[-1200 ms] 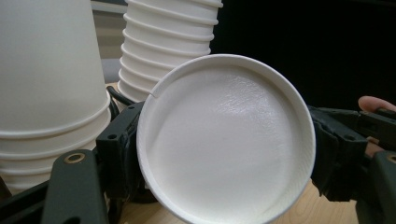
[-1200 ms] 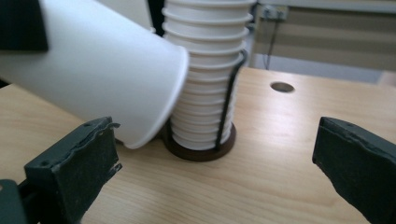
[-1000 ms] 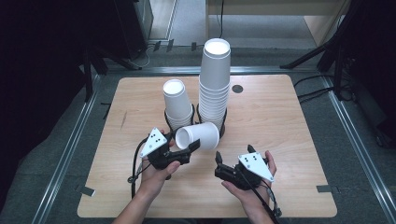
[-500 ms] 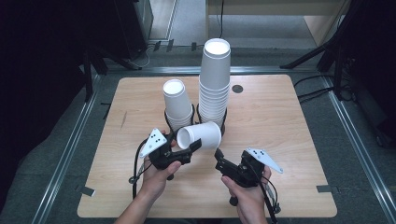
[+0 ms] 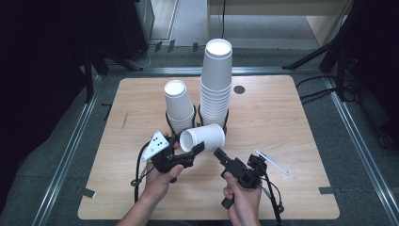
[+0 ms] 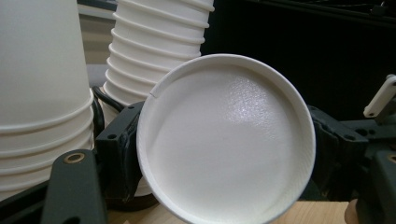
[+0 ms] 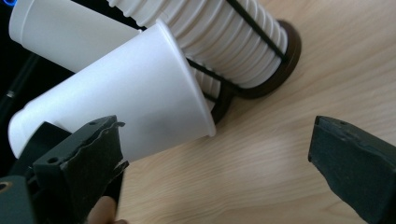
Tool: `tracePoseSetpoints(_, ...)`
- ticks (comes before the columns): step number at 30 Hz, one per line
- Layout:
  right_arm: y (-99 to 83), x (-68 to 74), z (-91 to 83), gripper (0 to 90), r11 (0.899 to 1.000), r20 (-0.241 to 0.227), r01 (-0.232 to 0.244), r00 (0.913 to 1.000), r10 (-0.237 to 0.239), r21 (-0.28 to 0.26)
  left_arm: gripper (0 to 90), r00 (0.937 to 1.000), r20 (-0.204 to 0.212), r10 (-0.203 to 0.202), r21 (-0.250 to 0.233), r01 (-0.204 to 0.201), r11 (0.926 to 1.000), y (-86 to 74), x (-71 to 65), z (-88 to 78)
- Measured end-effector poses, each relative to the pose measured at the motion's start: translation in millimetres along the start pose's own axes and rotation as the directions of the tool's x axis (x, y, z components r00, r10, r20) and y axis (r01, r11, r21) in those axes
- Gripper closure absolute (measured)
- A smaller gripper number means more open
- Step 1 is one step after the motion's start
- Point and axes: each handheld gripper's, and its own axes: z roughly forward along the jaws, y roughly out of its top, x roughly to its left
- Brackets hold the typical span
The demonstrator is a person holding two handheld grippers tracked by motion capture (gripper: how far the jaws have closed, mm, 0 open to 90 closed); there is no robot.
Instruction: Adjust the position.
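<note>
Sideways, a smooth white paper cup (image 5: 203,139) sits clamped in the left hand-held gripper (image 5: 188,153), while the right hand-held gripper (image 5: 220,154), jaws just narrowing, gapes empty.

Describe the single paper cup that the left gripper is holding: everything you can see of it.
The single paper cup is plain white, seemingly thin paper, with a rolled rim and a tapered wall. It lies on its side above the table, the left gripper shut on its narrow bottom end. Its wide mouth, seen in the left gripper view, shows a textured white inside, empty. It sits just in front of the two cup stacks; whether it touches them is unclear. The right gripper, its fingers apart, is close beside it, not gripping.
</note>
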Motion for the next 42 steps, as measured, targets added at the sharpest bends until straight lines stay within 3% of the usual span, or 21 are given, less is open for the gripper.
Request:
tracePoseSetpoints(1, 1.1, 0.1, -0.3, 2.5, 0.998, -0.020, -0.059, 0.9980, 0.059, 0.016, 24.4, 1.0000, 0.001, 0.001, 0.000, -0.001, 1.0000, -0.3, -0.4, 0.2)
tracePoseSetpoints(2, 1.1, 0.1, -0.3, 2.5, 0.998, -0.020, -0.059, 0.9980, 0.059, 0.016, 24.4, 1.0000, 0.000, 0.001, -0.002, -0.001, 1.0000, -0.7, -0.7, 0.4)
tracePoseSetpoints(6, 2.5, 1.8, -0.5, 3.1, 0.984, -0.072, -0.171, 0.9821, 0.174, 0.046, 24.4, 1.0000, 0.001, 0.001, -0.003, -0.001, 1.0000, -2.5, -1.5, 1.0)
tracePoseSetpoints(10, 1.6, 2.7, 2.6, 4.0, 0.957, -0.094, -0.276, 0.9544, 0.283, 0.087, 24.4, 1.0000, 0.002, 0.002, -0.006, -0.002, 1.0000, -4.2, -2.4, 1.8)
tracePoseSetpoints(13, 0.4, 3.1, 5.3, 4.3, 0.931, -0.114, -0.346, 0.9267, 0.358, 0.113, 24.3, 1.0000, 0.002, 0.004, -0.010, -0.004, 0.9999, -4.9, -3.0, 1.9)
tracePoseSetpoints(15, 0.1, 3.4, 7.0, 4.5, 0.908, -0.131, -0.397, 0.9011, 0.413, 0.130, 24.3, 1.0000, 0.002, 0.005, -0.010, -0.005, 0.9999, -5.4, -3.2, 1.9)
tracePoseSetpoints(16, 0.0, 3.3, 7.7, 4.7, 0.902, -0.138, -0.411, 0.8934, 0.428, 0.133, 24.4, 1.0000, 0.002, 0.006, -0.010, -0.006, 0.9999, -5.7, -3.1, 1.9)
tracePoseSetpoints(17, -0.1, 2.7, 10.1, 4.8, 0.878, -0.155, -0.453, 0.8665, 0.474, 0.156, 24.4, 1.0000, 0.002, 0.006, -0.011, -0.006, 0.9999, -6.0, -3.1, 2.0)
tracePoseSetpoints(18, -0.1, 2.7, 10.1, 4.8, 0.878, -0.155, -0.453, 0.8665, 0.474, 0.156, 24.4, 1.0000, 0.002, 0.007, -0.011, -0.007, 0.9999, -6.3, -3.2, 2.0)
tracePoseSetpoints(19, 0.2, 3.2, 12.9, 4.7, 0.859, -0.176, -0.482, 0.8429, 0.508, 0.173, 24.4, 1.0000, 0.001, 0.004, -0.011, -0.004, 0.9999, -6.7, -3.6, 2.2)
tracePoseSetpoints(20, 0.2, 3.2, 12.9, 4.7, 0.859, -0.176, -0.482, 0.8429, 0.508, 0.173, 24.4, 1.0000, 0.002, 0.004, -0.011, -0.004, 0.9999, -6.9, -3.9, 2.4)
tracePoseSetpoints(24, 0.4, 3.1, 20.5, 4.7, 0.819, -0.186, -0.540, 0.7994, 0.571, 0.194, 24.4, 0.9999, 0.004, 0.009, -0.016, -0.009, 0.9998, -7.4, -5.2, 2.5)
tracePoseSetpoints(25, 0.1, 3.1, 21.6, 4.7, 0.815, -0.182, -0.545, 0.7966, 0.576, 0.197, 24.4, 0.9999, 0.002, 0.011, -0.017, -0.011, 0.9998, -7.4, -5.8, 2.4)
tracePoseSetpoints(28, -1.7, 3.6, 26.7, 4.6, 0.791, -0.181, -0.574, 0.7720, 0.609, 0.213, 24.4, 0.9998, 0.000, 0.019, -0.018, -0.019, 0.9996, -7.8, -6.9, 2.5)
tracePoseSetpoints(29, -2.3, 3.3, 28.3, 4.6, 0.787, -0.182, -0.578, 0.7685, 0.614, 0.213, 24.4, 0.9998, -0.001, 0.021, -0.018, -0.021, 0.9996, -8.0, -7.2, 2.4)
tracePoseSetpoints(32, -2.9, 3.0, 32.6, 4.6, 0.767, -0.186, -0.604, 0.7454, 0.640, 0.219, 24.4, 0.9995, -0.005, 0.031, -0.018, -0.031, 0.9993, -8.6, -8.0, 2.6)
tracePoseSetpoints(36, -3.4, 3.3, 36.0, 4.6, 0.751, -0.199, -0.621, 0.7251, 0.659, 0.224, 24.4, 0.9993, -0.004, 0.038, -0.016, -0.038, 0.9991, -9.1, -8.9, 2.6)
tracePoseSetpoints(37, -3.3, 2.9, 36.4, 4.6, 0.751, -0.199, -0.622, 0.7249, 0.659, 0.222, 24.4, 0.9992, -0.002, 0.039, -0.017, -0.040, 0.9991, -9.2, -9.2, 2.7)
tracePoseSetpoints(40, -1.7, 1.9, 38.6, 4.6, 0.735, -0.201, -0.639, 0.7079, 0.677, 0.225, 24.4, 0.9991, -0.002, 0.043, -0.015, -0.043, 0.9990, -9.5, -10.2, 3.0)
tracePoseSetpoints(41, -1.5, 1.4, 39.2, 4.6, 0.734, -0.199, -0.640, 0.7077, 0.678, 0.227, 24.4, 0.9990, -0.001, 0.045, -0.014, -0.045, 0.9989, -9.7, -10.5, 3.1)
tracePoseSetpoints(42, -1.0, 1.1, 40.2, 4.6, 0.728, -0.202, -0.647, 0.6996, 0.685, 0.228, 24.4, 0.9988, -0.002, 0.048, -0.014, -0.049, 0.9987, -9.8, -10.8, 3.2)
